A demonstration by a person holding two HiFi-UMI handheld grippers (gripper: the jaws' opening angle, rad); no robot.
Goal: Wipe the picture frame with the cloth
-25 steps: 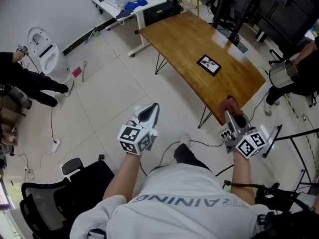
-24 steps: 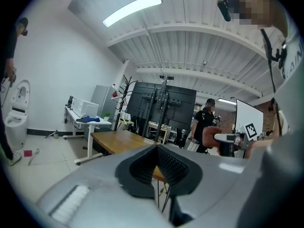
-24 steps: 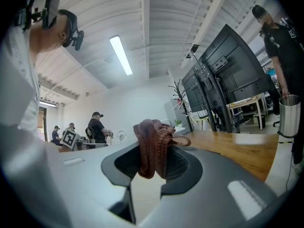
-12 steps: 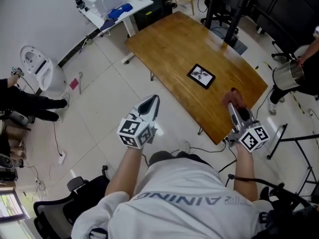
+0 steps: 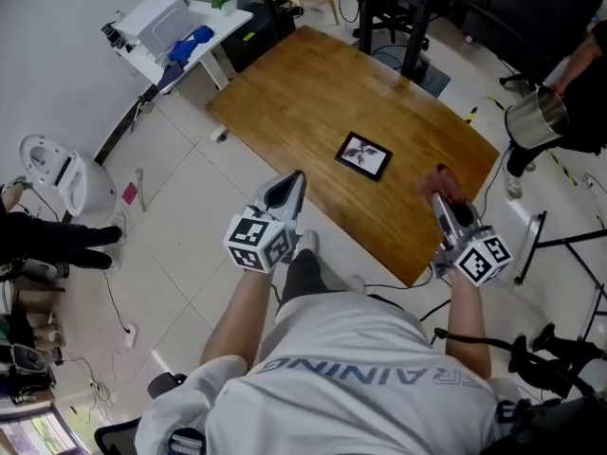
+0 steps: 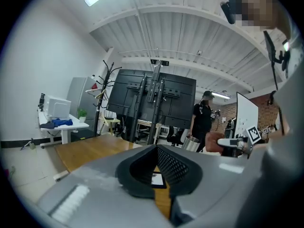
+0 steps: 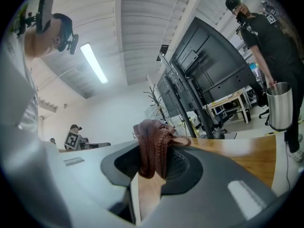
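A small black picture frame (image 5: 363,155) lies flat on the wooden table (image 5: 313,83), near its front half. My right gripper (image 5: 444,203) hangs over the table's near right corner, shut on a bunched reddish-brown cloth (image 5: 437,182). In the right gripper view the cloth (image 7: 153,144) sticks up from between the jaws of that gripper (image 7: 151,171). My left gripper (image 5: 291,186) is held just off the table's front edge, jaws together with nothing in them. The left gripper (image 6: 156,149) points at the frame (image 6: 158,179), which shows through the dark gap below its tips.
A white desk (image 5: 185,28) with a printer stands at the back left. A person carries a metal bucket (image 5: 533,118) at the right, beside a black stand (image 5: 560,245). A white device (image 5: 55,171) and cables lie on the floor to the left.
The person has stepped towards the table. Both grippers are nearer to it, and the right gripper with the cloth has come over the table's near corner.
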